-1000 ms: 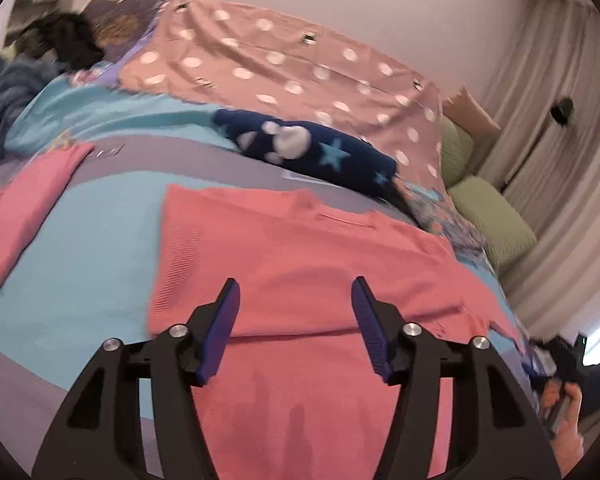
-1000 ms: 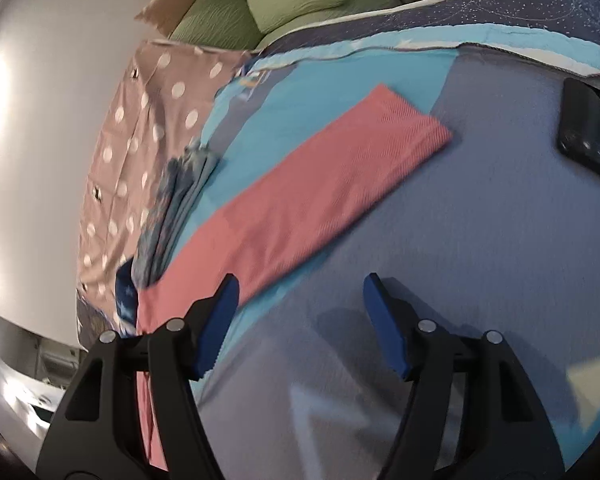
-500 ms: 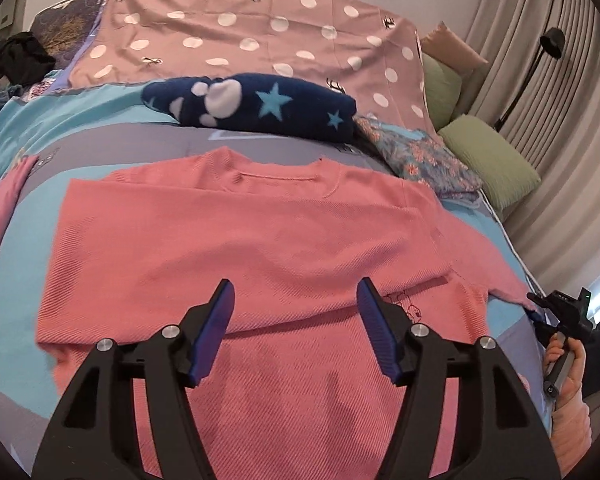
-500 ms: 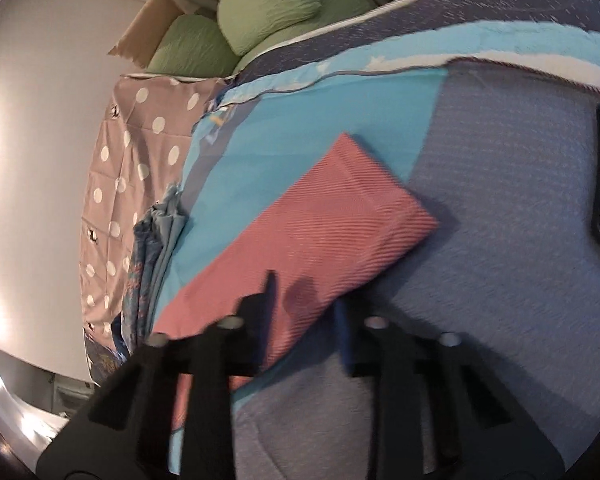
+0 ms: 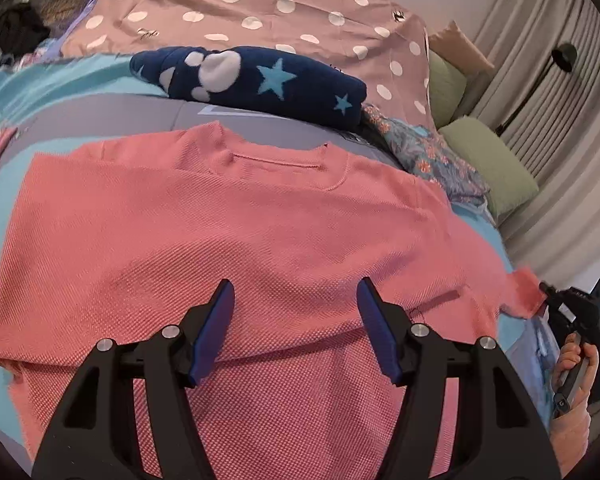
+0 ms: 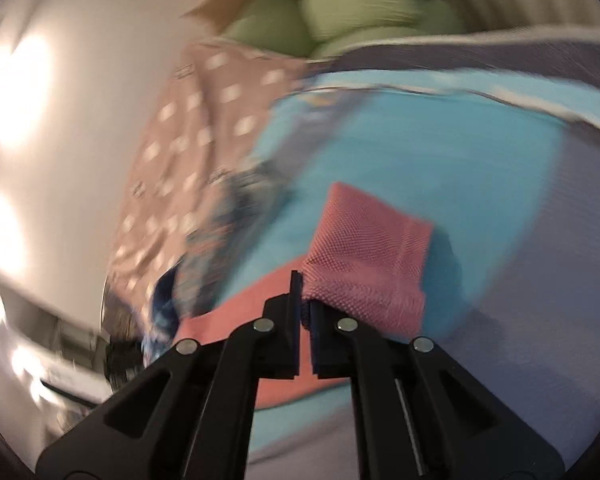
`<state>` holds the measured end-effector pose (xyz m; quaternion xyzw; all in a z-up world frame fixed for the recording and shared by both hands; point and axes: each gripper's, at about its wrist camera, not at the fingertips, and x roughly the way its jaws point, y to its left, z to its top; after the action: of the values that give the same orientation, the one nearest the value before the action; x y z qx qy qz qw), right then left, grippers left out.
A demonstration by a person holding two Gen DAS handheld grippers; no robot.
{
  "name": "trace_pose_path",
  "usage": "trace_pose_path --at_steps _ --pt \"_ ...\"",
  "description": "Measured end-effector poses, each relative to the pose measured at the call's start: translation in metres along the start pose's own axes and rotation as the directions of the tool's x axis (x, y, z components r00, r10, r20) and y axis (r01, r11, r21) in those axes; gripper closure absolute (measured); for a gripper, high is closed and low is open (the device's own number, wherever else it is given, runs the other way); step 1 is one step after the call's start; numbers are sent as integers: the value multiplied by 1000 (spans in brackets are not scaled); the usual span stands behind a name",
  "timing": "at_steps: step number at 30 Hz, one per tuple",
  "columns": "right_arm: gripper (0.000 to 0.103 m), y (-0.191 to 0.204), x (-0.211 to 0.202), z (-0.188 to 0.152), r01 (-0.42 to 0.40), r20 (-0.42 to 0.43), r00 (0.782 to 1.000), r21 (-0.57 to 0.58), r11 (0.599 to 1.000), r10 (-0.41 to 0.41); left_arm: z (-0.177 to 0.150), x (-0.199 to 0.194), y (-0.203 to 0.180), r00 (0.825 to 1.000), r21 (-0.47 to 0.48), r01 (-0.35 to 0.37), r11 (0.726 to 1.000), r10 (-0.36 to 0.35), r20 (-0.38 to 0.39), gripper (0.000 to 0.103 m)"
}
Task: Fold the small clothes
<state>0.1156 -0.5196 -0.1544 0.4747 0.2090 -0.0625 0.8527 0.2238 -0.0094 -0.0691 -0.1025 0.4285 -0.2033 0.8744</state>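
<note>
A: Where is the coral sweater (image 5: pixel 236 220)?
B: Spread flat on the bed (image 5: pixel 100 92), neckline toward the polka-dot pillow (image 5: pixel 260 12), a navy star fleece (image 5: pixel 256 80) between them.
A: The left hand-held gripper (image 5: pixel 296 324)?
B: Open above the sweater's body, jaws apart, nothing between.
A: The right hand-held gripper (image 6: pixel 305 308)?
B: Just closed, clamped on the sleeve cuff (image 6: pixel 372 260), lifted off the bed's blue sheet.

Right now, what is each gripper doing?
Left gripper: open, empty, above the salmon-pink knit sweater.
Right gripper: just closed, shut on the sweater's sleeve cuff.
</note>
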Motion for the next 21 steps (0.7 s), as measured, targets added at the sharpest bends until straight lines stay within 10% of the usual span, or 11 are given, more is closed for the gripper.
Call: trace_pose_path --at_steps 11,21 --pt "98 214 72 -110 -214 -249 962 -430 877 113 0 -12 53 984 -197 177 964 -166 70 39" --pt "98 258 120 -243 -226 -372 926 -690 687 -69 8 -13 85 937 -288 350 891 -335 101 39"
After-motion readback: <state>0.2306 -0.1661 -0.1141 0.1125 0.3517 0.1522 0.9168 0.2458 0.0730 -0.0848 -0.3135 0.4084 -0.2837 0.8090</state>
